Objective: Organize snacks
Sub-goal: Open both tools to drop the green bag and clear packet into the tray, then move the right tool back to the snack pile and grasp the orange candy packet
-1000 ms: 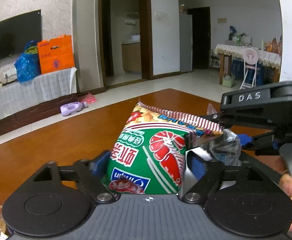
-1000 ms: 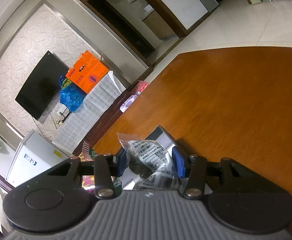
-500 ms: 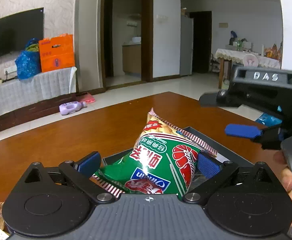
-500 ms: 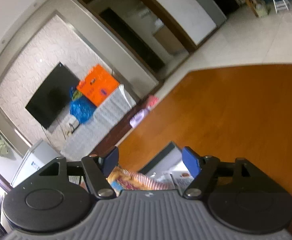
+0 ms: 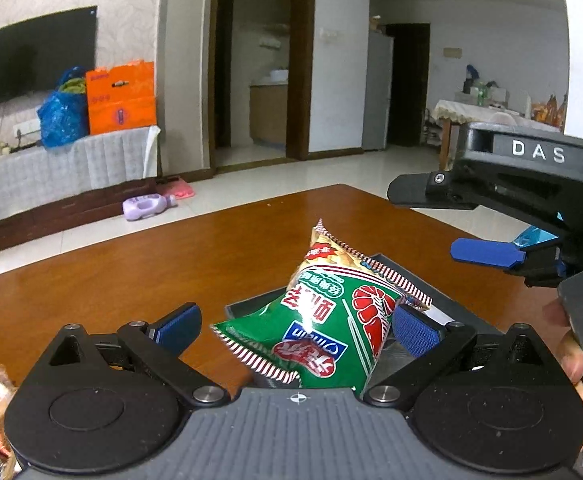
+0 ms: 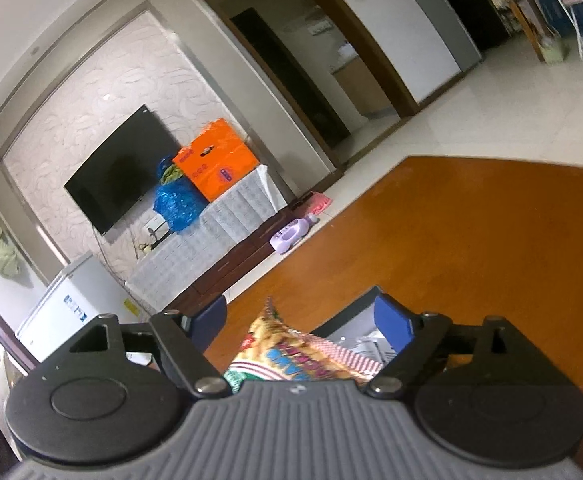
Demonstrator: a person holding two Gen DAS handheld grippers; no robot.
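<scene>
The left hand-held gripper (image 5: 297, 330) has its jaws spread wide around a green snack bag (image 5: 323, 328), which leans out of a dark tray (image 5: 431, 292) on the table (image 5: 151, 264); only the right pad looks close to the bag. That view alone shows the right hand-held gripper (image 5: 487, 251) from the side, raised above the tray. From its own camera, the right hand-held gripper (image 6: 301, 324) is parted and holds nothing, the bag's top below it.

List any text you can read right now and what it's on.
"DAS": white letters on the right gripper body.
Green shrimp-snack bag: Chinese characters and a blue brand logo, upside down, not reliably readable.
Orange bag print: too small.
</scene>
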